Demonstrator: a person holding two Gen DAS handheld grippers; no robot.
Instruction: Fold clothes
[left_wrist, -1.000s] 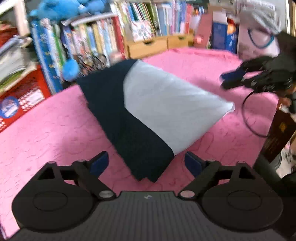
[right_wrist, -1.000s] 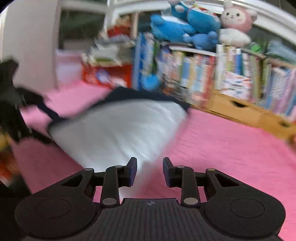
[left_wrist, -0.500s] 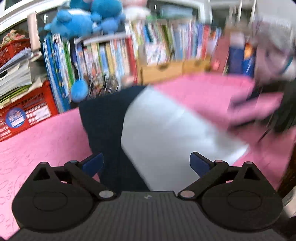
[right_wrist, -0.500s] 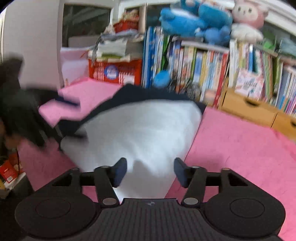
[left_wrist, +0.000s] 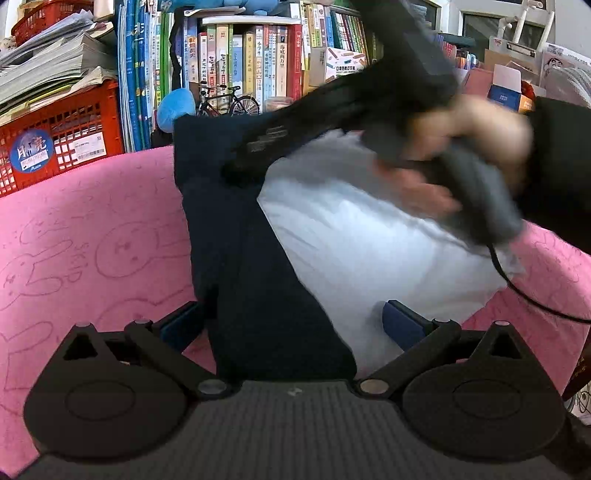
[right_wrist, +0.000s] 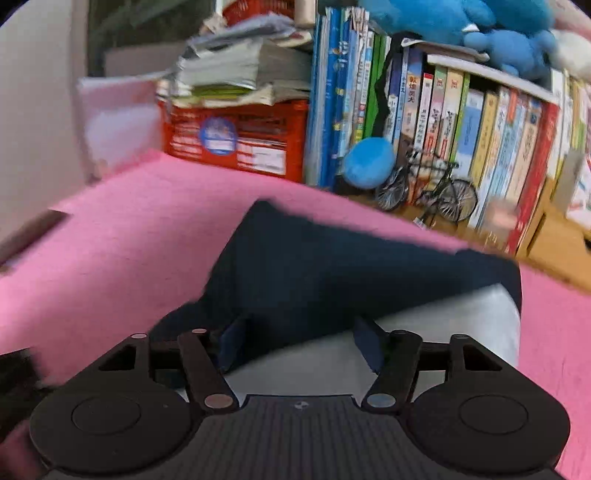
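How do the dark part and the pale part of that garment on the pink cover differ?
The navy panel is very dark; the white panel is pale and looks slightly creased. Seen from the left gripper, navy runs as a long strip on the left, while white spreads wider to the right. Navy reaches the books' side; white sits nearer the person's hand. Both lie flat on the pink cover.

**One garment, two grippers, one crate**

One folded garment (left_wrist: 332, 236), navy and white, lies on one pink blanket (left_wrist: 92, 229). Two grippers show: the left gripper (left_wrist: 291, 323) and the right gripper (right_wrist: 299, 343). One red crate (left_wrist: 59, 140), one model bicycle (right_wrist: 428, 188), one blue plush ball (right_wrist: 369, 162). The books are too many to count.
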